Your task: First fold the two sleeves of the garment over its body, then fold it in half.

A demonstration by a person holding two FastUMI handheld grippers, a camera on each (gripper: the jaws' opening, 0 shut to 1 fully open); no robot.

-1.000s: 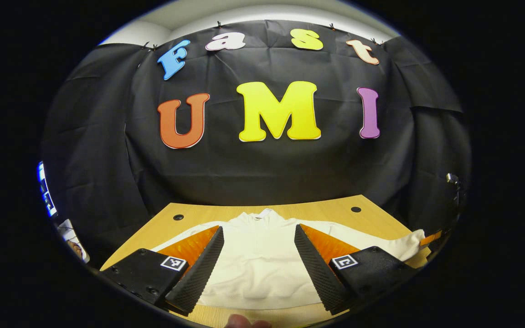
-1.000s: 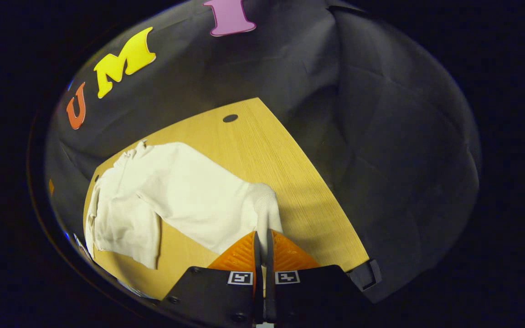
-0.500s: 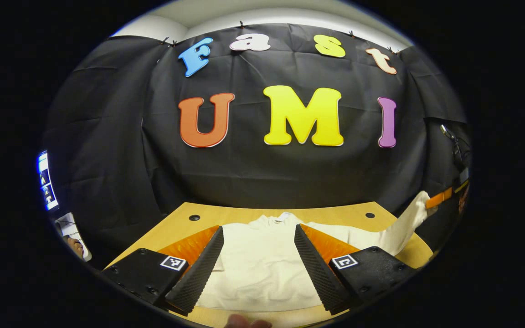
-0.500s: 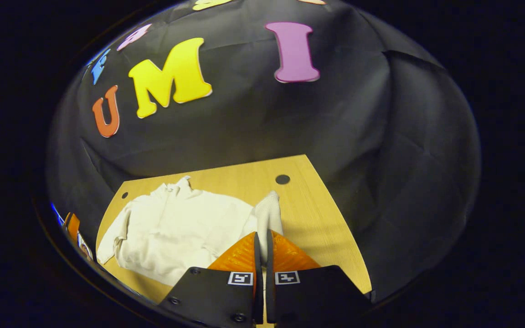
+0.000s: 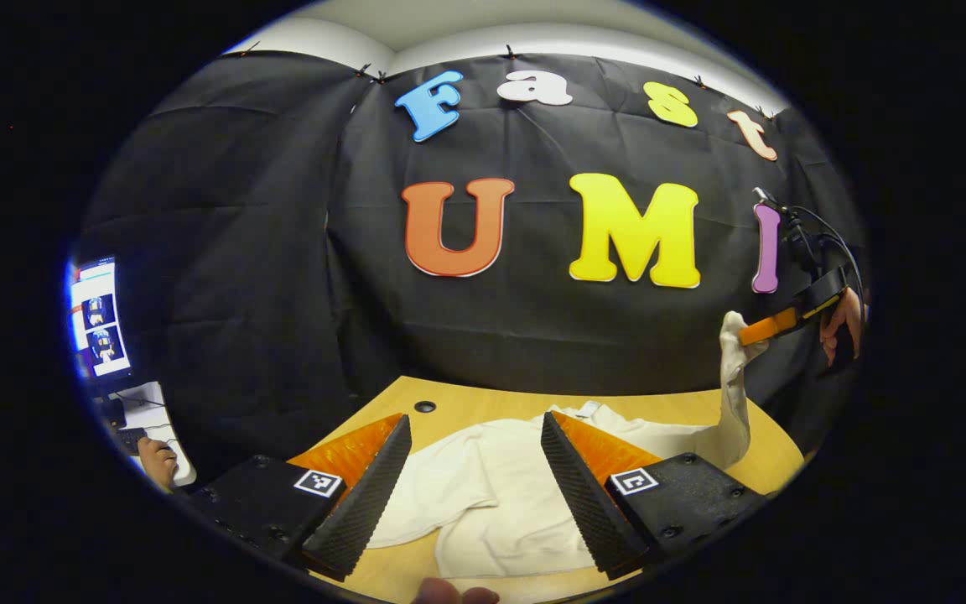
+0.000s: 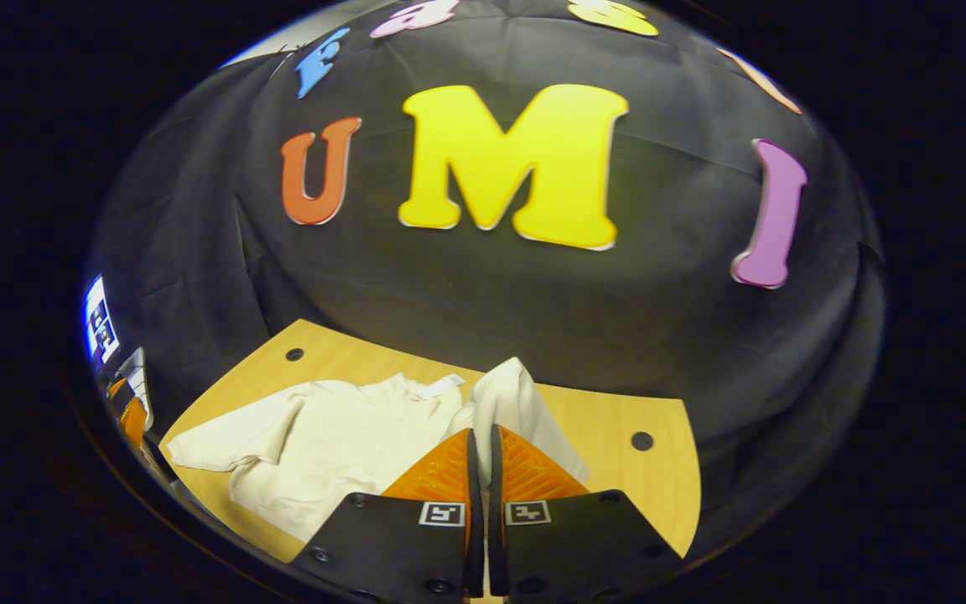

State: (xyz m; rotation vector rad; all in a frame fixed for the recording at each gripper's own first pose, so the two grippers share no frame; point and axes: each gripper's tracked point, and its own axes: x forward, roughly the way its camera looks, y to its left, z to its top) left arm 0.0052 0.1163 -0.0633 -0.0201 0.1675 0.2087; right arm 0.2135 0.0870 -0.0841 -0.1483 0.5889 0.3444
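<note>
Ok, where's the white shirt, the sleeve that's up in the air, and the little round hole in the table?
white shirt (image 5: 483, 495), left gripper view, on its body lying on the table.
lifted sleeve (image 5: 733, 394), left gripper view, midway up the raised part.
hole in the table (image 6: 641, 440), right gripper view, on the dark round hole.

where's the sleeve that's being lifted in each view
Left gripper view: the lifted sleeve rises at far right, its cuff pinched by the right gripper.
Right gripper view: its cuff stands bottom centre, just above that gripper's closed fingers.
Shared landmark: the white garment body on the wooden table.
</note>
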